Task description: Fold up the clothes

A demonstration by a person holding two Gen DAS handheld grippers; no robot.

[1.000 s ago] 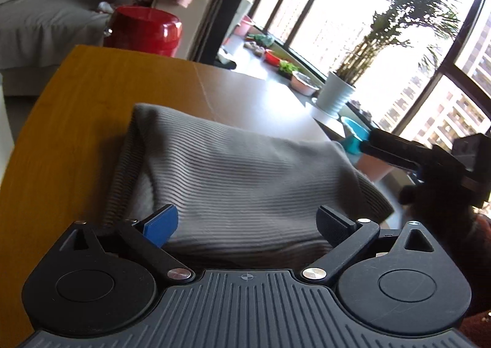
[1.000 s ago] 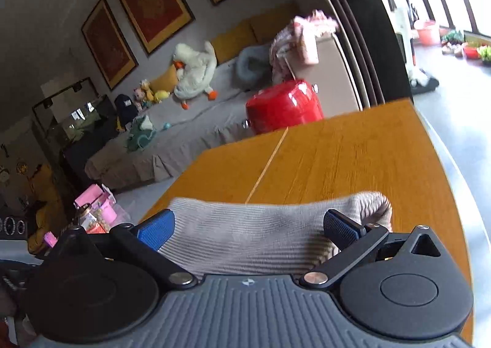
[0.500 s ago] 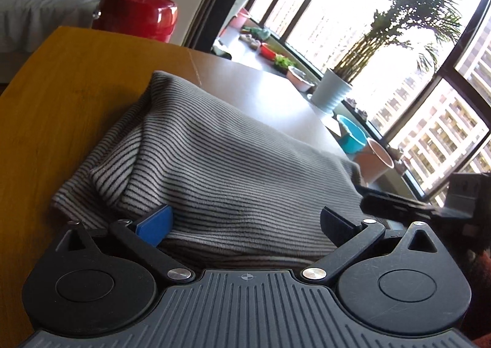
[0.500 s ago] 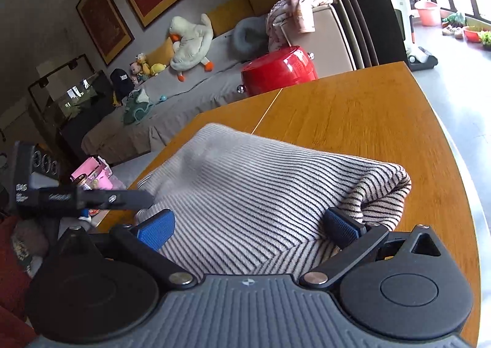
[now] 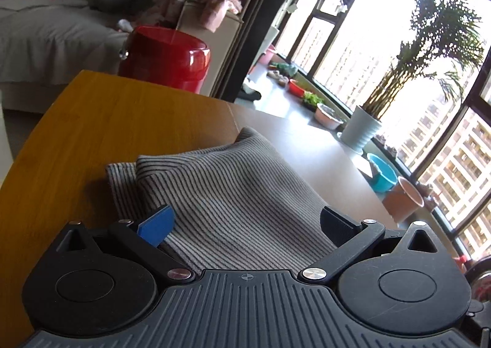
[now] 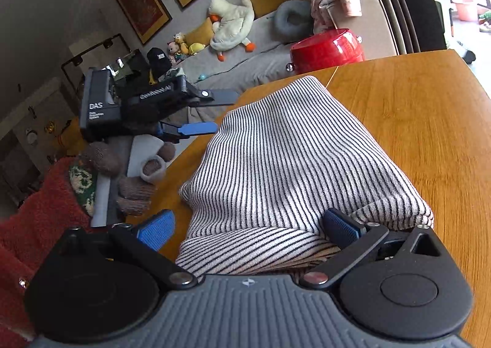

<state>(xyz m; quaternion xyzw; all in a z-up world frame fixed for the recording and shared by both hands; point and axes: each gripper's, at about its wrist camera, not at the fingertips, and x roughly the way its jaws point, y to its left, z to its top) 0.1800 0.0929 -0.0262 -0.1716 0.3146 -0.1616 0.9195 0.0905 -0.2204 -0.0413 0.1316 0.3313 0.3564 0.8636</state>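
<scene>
1. Striped garment (image 5: 233,194) (image 6: 294,164): grey/white w/ thin dark stripes, folded into a thick bundle, lying on wooden table (image 5: 101,121) (image 6: 423,121).
2. L gripper (image 5: 245,222): fingers spread wide, nothing clamped. Garment sits betw. the two pads and stretches fwd from them; blue pad (image 5: 156,225) at the cloth's left edge, dark pad (image 5: 337,225) at its right edge. Contact w/ cloth: can't tell.
3. R gripper (image 6: 248,227): fingers also wide apart, not clamped. Right pad (image 6: 340,227) pressed against fold at the bundle's near right corner; left pad (image 6: 156,230) off the cloth, over bare table.
4. Seen from R wrist cam: L gripper (image 6: 202,112) up ahead-left, beside the garment's left edge, its fingers parted, held by a hand in a brown knit glove (image 6: 132,170), red fuzzy sleeve (image 6: 36,225) below.
5. Far ahead of L gripper, past table edge: red round tub (image 5: 165,56) (image 6: 328,47), grey sofa (image 5: 46,35) w/ plush duck (image 6: 230,23).
6. Ahead-right of L gripper: window w/ potted plant (image 5: 362,130), teal bowl (image 5: 380,176).
</scene>
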